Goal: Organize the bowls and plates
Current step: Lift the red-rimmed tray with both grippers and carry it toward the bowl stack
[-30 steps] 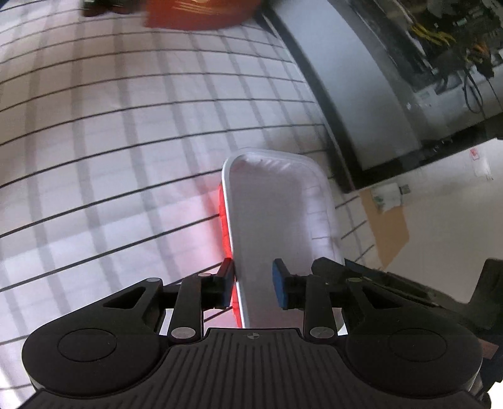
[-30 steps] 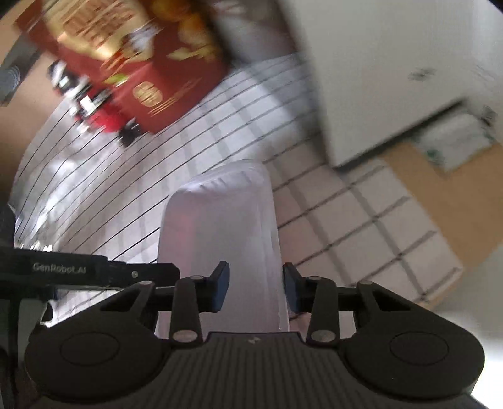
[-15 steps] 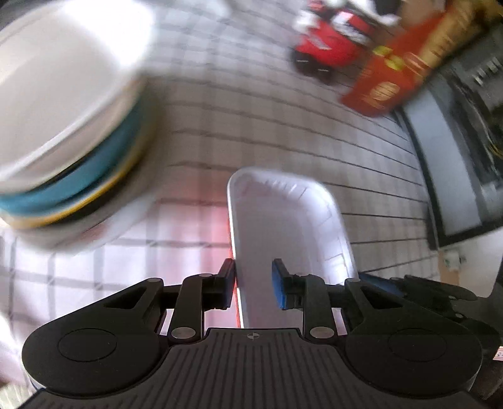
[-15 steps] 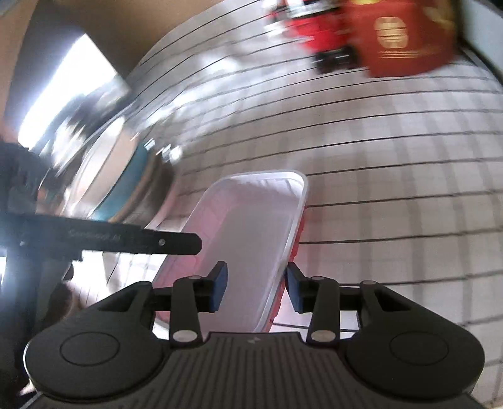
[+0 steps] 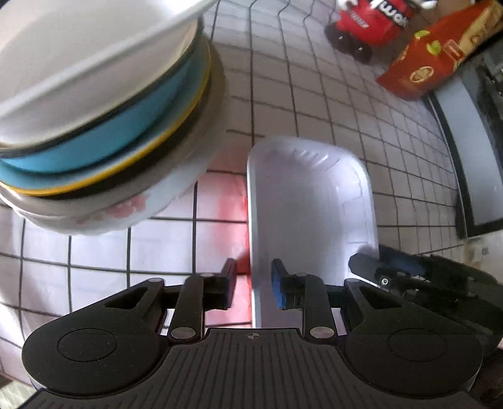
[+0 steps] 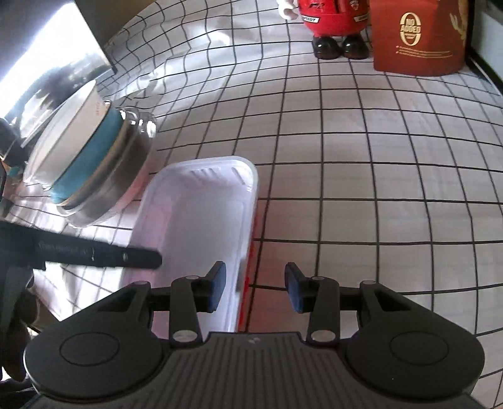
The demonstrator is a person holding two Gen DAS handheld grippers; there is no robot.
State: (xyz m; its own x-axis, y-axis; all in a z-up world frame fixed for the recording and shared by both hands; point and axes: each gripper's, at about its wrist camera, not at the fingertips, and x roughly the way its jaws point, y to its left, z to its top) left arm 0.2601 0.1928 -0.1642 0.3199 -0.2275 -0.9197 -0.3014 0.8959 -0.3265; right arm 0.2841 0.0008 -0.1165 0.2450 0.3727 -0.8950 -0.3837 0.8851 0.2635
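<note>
On the left, a stack of bowls and plates (image 5: 103, 103) stands on the checked bench (image 6: 361, 176), just beside a white rectangular tray (image 5: 309, 207) with a red underside. The left gripper (image 5: 251, 283) straddles the tray's left rim; its jaws have just been closing, their pads not yet pressing. The right gripper (image 6: 254, 288) straddles the right rim, jaws spread and lately widening. A red figurine (image 6: 333, 22) and a red carton (image 6: 418, 34) stand at the back right.
</note>
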